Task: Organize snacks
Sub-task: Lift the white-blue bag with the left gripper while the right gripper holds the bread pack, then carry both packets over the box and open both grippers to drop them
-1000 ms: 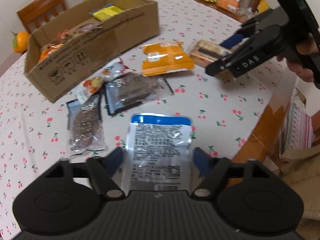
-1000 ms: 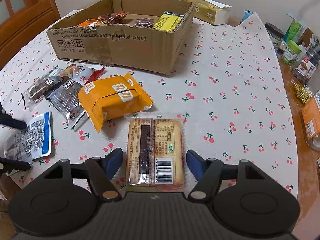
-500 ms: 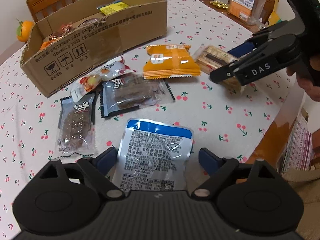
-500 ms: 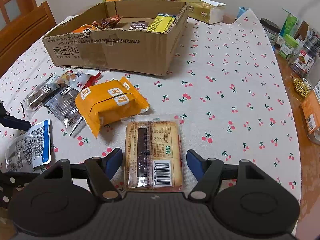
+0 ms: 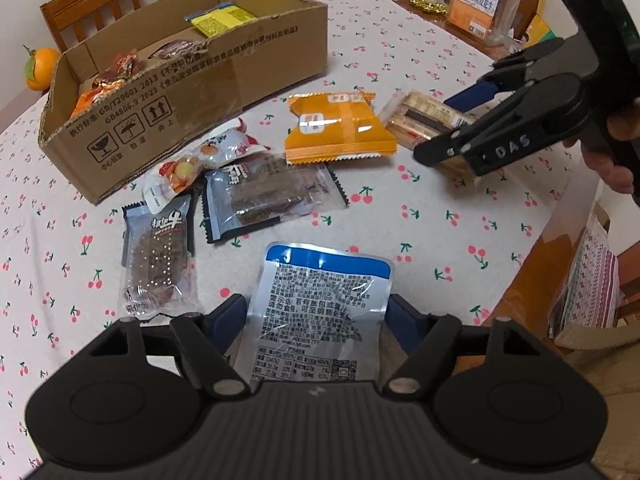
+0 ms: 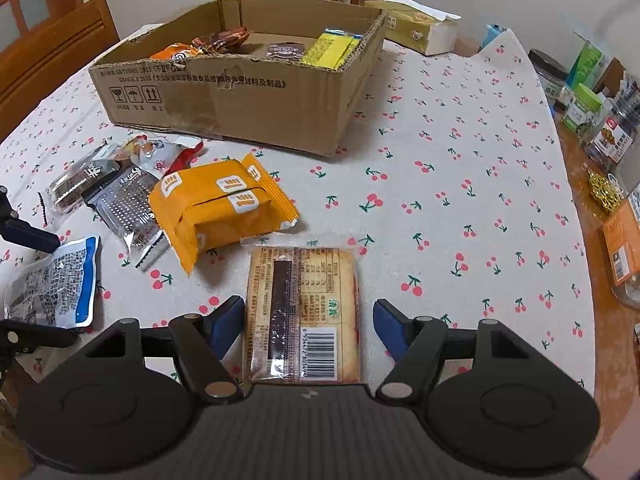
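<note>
Both grippers lifted slightly off the table, jaws still wide. Left gripper [image 5: 316, 316] straddles the blue-edged foil pouch [image 5: 320, 312], right gripper [image 6: 308, 320] straddles the biscuit pack [image 6: 302, 312]; neither gripped. Likely aligning before closing, then cardboard box [image 6: 240, 108].

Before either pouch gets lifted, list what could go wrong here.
1. The silver pouch lies flat between the left gripper's open jaws; closing may crumple it or slip off the film.
2. The biscuit pack sits off-centre between the right gripper's jaws, so the grip may skew.
3. The orange packet lies close by and may get nudged.
</note>
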{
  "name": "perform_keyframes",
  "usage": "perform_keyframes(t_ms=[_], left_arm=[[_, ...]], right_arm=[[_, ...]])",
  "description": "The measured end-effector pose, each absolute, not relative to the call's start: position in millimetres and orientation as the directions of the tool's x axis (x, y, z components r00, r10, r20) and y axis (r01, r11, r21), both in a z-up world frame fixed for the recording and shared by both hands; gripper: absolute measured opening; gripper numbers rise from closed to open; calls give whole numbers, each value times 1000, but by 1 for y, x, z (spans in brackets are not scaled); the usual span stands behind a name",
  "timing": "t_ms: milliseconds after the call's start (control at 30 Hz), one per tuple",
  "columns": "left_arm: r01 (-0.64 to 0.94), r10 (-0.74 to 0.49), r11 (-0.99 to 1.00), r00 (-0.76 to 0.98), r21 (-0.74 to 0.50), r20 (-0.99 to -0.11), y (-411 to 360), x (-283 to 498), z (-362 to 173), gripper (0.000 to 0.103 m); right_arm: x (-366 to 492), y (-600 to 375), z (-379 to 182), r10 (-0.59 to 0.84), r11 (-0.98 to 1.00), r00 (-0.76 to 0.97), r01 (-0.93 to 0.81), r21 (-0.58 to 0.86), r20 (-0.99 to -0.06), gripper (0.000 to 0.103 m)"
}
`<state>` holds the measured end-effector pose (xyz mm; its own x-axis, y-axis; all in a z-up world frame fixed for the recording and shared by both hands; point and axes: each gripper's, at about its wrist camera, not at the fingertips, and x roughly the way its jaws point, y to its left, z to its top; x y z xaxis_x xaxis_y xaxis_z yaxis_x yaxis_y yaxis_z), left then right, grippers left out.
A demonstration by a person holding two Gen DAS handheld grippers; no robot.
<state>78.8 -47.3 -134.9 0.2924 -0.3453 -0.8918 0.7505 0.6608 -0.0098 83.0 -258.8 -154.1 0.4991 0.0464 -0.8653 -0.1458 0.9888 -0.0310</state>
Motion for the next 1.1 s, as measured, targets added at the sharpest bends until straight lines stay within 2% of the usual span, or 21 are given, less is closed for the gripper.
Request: perform_keyframes(t_ms=[67, 200, 433, 733, 1100], left_arm=[[754, -348, 656, 288, -12, -892, -49, 78, -132, 74], [756, -356, 654, 289, -16, -889, -50, 78, -126, 73], [753, -371, 657, 284, -34, -884, -50, 81, -114, 72], [768, -395, 640, 303, -23, -867, -59, 100, -74, 72], [739, -431, 673, 429, 34, -794, -75, 184, -22, 72]], right_arm=[[82, -257, -154, 46, 987, 499, -155, -37, -865, 74], [81, -254, -152, 51, 986, 501, -165, -38, -864, 60], [79, -259, -143, 30, 990, 508, -132, -43, -861, 60], [83, -267, -104, 21, 990, 549, -130, -61, -835, 60], [96, -265, -63, 53, 992, 622, -121, -30, -781, 60]])
